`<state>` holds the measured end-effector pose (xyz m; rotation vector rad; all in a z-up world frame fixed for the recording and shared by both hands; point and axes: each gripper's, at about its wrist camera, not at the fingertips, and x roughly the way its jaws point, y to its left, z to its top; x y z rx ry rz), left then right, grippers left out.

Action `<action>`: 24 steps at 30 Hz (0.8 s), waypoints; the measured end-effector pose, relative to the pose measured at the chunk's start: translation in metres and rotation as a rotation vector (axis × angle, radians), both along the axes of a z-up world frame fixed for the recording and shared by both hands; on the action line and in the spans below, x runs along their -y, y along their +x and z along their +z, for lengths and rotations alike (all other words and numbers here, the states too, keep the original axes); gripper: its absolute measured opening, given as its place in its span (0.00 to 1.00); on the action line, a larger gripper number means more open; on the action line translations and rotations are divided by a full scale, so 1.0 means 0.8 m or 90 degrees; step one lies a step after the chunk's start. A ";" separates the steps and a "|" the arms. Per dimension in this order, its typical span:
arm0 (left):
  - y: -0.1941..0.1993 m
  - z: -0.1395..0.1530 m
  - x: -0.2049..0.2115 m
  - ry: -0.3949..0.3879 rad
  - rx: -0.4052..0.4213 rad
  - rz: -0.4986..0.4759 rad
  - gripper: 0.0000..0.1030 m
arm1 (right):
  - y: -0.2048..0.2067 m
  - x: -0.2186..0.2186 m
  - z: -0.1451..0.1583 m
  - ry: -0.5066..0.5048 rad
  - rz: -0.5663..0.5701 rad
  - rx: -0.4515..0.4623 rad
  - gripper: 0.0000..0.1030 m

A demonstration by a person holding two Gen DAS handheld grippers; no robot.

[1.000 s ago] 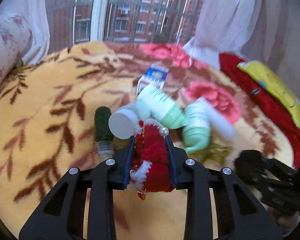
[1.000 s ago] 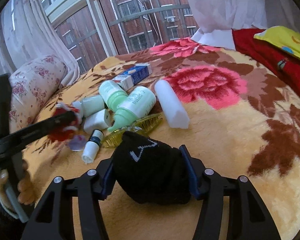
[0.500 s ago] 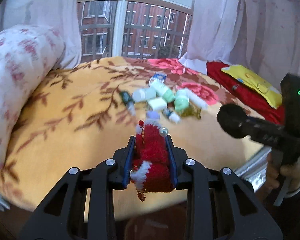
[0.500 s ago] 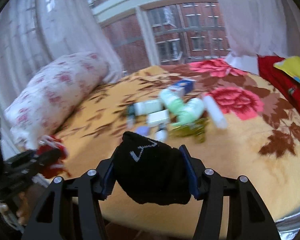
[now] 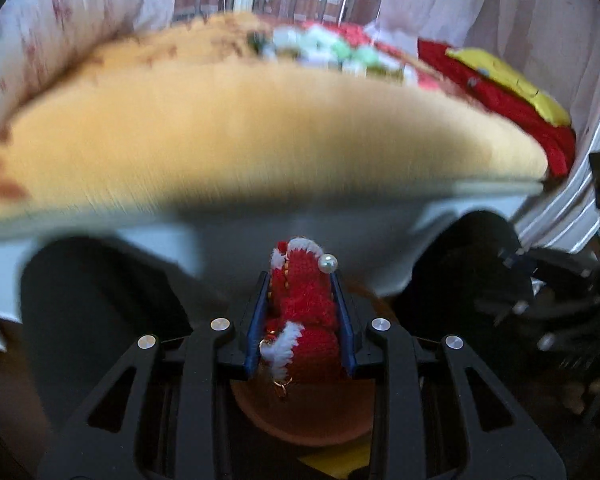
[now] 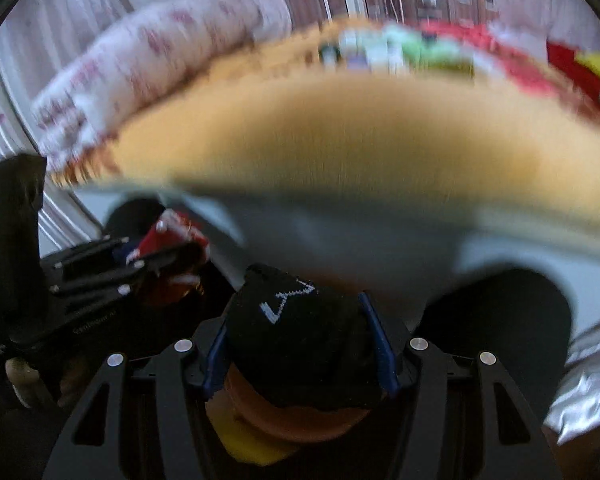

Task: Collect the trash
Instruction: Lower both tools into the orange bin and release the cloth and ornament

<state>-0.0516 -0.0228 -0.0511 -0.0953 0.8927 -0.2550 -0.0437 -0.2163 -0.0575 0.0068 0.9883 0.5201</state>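
Grippers, both loaded: the left gripper is clamped on a red knitted ornament with white trim and a pearl; the right gripper is clamped on a black knitted item with a white mark. An orange rim sits just below both loads, unseen half a second ago. Beyond, the bed's yellow blanket edge now fills mid-frame, heavily blurred, where earlier its top lay spread out. Remaining bottles sit far back near the window, much smaller than before.
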 end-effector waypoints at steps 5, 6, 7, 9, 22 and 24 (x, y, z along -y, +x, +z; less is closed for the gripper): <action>0.005 -0.022 0.000 -0.002 -0.041 -0.001 0.28 | 0.005 -0.002 -0.031 -0.009 -0.016 -0.061 0.55; 0.005 -0.022 0.000 0.000 -0.044 0.001 0.28 | 0.004 -0.001 -0.030 -0.008 -0.017 -0.062 0.55; 0.006 -0.024 -0.001 0.002 -0.047 0.003 0.28 | 0.003 0.000 -0.032 -0.008 -0.018 -0.062 0.55; 0.007 -0.026 -0.002 0.001 -0.057 0.007 0.28 | 0.003 0.000 -0.034 -0.009 -0.020 -0.067 0.55; 0.015 -0.035 0.000 0.012 -0.088 0.026 0.77 | 0.013 0.000 -0.046 -0.016 -0.028 -0.098 0.77; 0.014 -0.032 -0.007 0.000 -0.083 0.038 0.77 | 0.013 0.006 -0.041 -0.003 -0.037 -0.091 0.77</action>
